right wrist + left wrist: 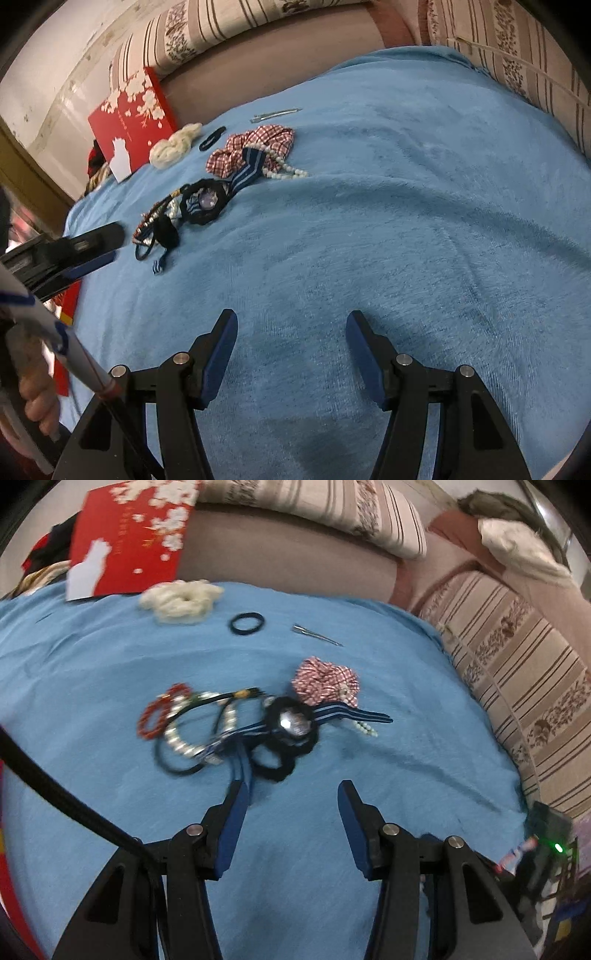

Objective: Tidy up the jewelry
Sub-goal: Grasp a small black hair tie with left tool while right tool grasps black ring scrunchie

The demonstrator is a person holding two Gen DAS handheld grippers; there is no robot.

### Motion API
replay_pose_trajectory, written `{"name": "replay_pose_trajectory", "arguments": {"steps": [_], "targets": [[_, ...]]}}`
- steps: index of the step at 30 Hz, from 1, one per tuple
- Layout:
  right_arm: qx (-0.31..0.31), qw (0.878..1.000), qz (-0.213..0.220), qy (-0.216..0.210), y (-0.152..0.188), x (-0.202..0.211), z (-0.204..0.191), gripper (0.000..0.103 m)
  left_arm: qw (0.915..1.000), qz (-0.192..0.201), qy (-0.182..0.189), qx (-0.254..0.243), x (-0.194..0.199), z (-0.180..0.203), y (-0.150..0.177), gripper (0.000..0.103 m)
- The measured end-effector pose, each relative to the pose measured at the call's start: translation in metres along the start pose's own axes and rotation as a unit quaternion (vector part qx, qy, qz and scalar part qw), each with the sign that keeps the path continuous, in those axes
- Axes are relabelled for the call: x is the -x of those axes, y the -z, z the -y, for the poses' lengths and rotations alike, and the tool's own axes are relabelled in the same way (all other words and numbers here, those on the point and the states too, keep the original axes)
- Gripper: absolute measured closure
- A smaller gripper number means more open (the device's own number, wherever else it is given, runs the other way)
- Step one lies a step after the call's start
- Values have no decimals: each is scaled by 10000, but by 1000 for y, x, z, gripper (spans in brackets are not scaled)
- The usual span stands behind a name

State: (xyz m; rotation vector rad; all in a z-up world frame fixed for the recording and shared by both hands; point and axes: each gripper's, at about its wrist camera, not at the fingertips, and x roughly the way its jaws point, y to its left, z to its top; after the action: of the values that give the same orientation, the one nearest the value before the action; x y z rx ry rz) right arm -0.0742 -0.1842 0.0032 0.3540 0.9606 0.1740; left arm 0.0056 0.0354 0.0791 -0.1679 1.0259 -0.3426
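A tangle of jewelry lies on the blue cloth (110, 657): a red bead bracelet (157, 714), a pearl bracelet (181, 734), black hair ties (273, 764), a black piece with a shiny stone (291, 722) and a blue striped ribbon (354, 714). A red-checked scrunchie (325, 679) and a white pearl string (365, 729) lie behind. My left gripper (291, 790) is open, just short of the pile; it also shows in the right wrist view (107, 243). My right gripper (291, 319) is open and empty over bare cloth, well right of the pile (192, 206).
A cream scrunchie (181, 598), a black hair tie (247, 623) and a metal hair clip (316, 634) lie farther back. A red box with white flowers (125, 542) stands at the back left. Striped sofa cushions (528, 686) border the cloth at right and behind.
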Motion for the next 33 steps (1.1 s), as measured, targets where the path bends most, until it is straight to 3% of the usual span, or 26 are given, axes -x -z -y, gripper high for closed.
{"name": "replay_pose_trajectory", "arguments": {"steps": [2, 4, 6, 9, 18, 24, 28, 33], "targets": [[6, 10000, 18, -17, -1, 0, 0, 37, 9999, -121, -52, 34, -17, 4, -8, 54], [12, 10000, 22, -42, -1, 0, 1, 37, 9997, -196, -62, 112, -29, 5, -13, 66], [17, 10000, 12, -59, -2, 1, 1, 37, 9991, -350, -103, 221, -40, 1, -16, 101], [33, 10000, -4, -79, -6, 0, 0, 37, 9984, -282, -20, 484, -32, -10, -15, 101], [378, 9991, -22, -198, -44, -18, -30, 37, 9983, 175, 62, 547, 51, -58, 23, 100], [452, 9986, -142, -237, -70, -52, -60, 37, 9942, 114, -61, 1069, 45, -120, 37, 100], [281, 9990, -149, -307, -83, -61, -70, 37, 9936, 230, -49, 1106, 44, -138, 42, 101], [1019, 9945, -165, -183, -84, -70, -106, 50, 9944, 314, -4, 1009, 42, -148, 47, 100]]}}
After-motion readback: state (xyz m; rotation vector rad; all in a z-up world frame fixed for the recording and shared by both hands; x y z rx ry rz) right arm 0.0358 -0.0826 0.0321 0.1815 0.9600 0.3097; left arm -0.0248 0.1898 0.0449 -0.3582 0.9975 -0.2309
